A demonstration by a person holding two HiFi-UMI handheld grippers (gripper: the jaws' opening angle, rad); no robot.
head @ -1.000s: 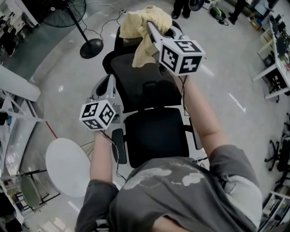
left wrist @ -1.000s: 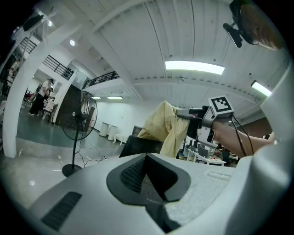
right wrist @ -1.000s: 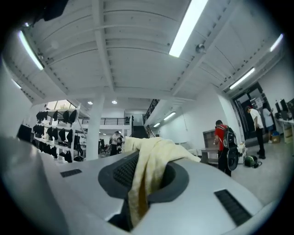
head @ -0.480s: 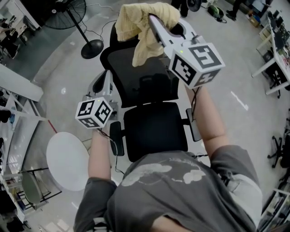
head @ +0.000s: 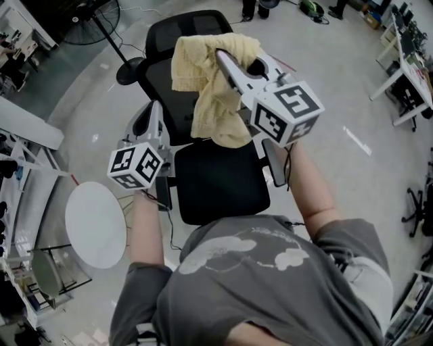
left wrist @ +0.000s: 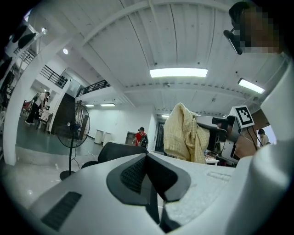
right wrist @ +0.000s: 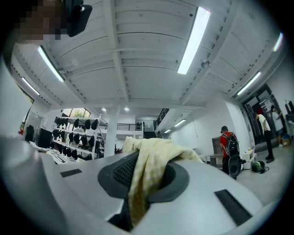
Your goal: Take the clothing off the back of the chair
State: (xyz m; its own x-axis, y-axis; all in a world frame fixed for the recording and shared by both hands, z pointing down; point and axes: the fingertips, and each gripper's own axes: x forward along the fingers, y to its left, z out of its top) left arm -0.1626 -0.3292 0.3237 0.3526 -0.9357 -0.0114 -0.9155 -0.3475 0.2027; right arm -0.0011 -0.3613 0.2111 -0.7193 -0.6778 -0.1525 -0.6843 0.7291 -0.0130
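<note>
A pale yellow garment (head: 213,88) hangs from my right gripper (head: 220,55), which is shut on a fold of it. It dangles in front of the black chair's backrest (head: 177,37) and above the seat (head: 220,179). In the right gripper view the fabric (right wrist: 146,172) is pinched between the two dark pads (right wrist: 121,172). My left gripper (head: 153,111) is shut with nothing in it, left of the chair by its armrest. From the left gripper view the garment (left wrist: 183,133) hangs free in the air, to the right of the chair's back (left wrist: 120,149).
A standing fan (head: 101,17) is on the floor at the far left. A round white table (head: 95,226) stands at my left. Desks (head: 406,61) and another chair (head: 419,216) line the right side. A person in red (left wrist: 141,137) stands far off.
Both grippers have drawn back toward me. The garment has come off the top of the chair's back with the right gripper and now hangs over the seat.
</note>
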